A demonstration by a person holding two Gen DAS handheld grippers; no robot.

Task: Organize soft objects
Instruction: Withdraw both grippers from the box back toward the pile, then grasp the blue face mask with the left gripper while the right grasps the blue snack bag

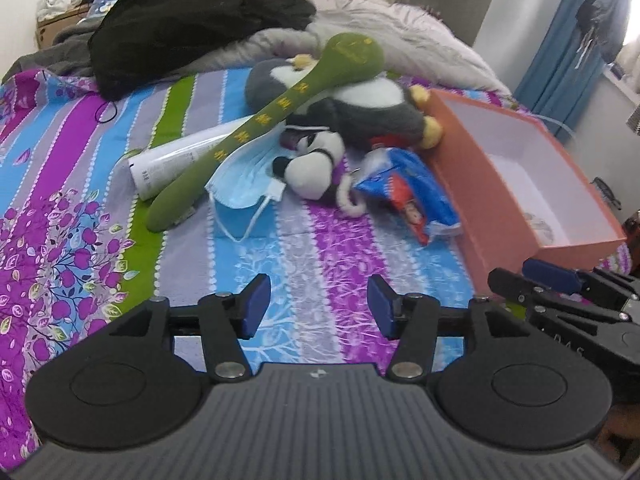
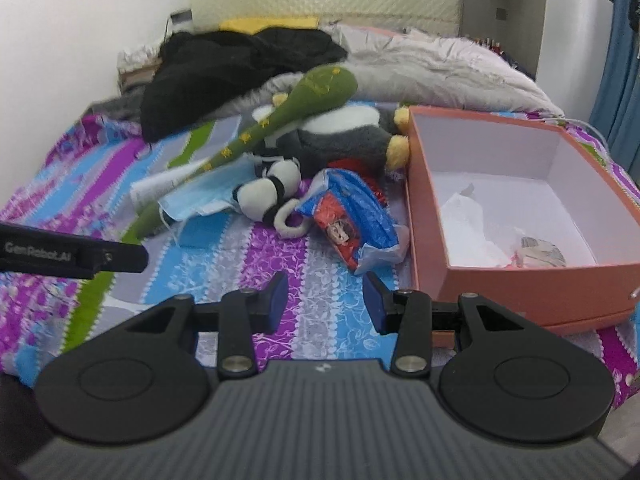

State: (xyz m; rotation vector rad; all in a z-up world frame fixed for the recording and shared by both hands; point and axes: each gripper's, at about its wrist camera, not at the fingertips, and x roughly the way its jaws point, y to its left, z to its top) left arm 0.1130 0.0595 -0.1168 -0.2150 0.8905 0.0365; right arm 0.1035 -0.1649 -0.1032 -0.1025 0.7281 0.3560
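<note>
"GenRobot.AI" on left hand-held gripper (image 2: 72,258); plush spoon (image 2: 256,136) w/ yellow chars.

Striped bedsheet (image 1: 304,240) (floral) carries toys (image 1: 316,168), box (image 1: 496,208).

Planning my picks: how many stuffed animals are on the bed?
2: a grey penguin plush left of the orange box, and a small panda plush in front of it. Others may be hidden.

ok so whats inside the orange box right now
The orange box holds crumpled white paper or plastic on its floor and a small roundish patterned item in the near right corner. Its near wall hides the closest strip of floor, and anything under the paper is covered.
</note>
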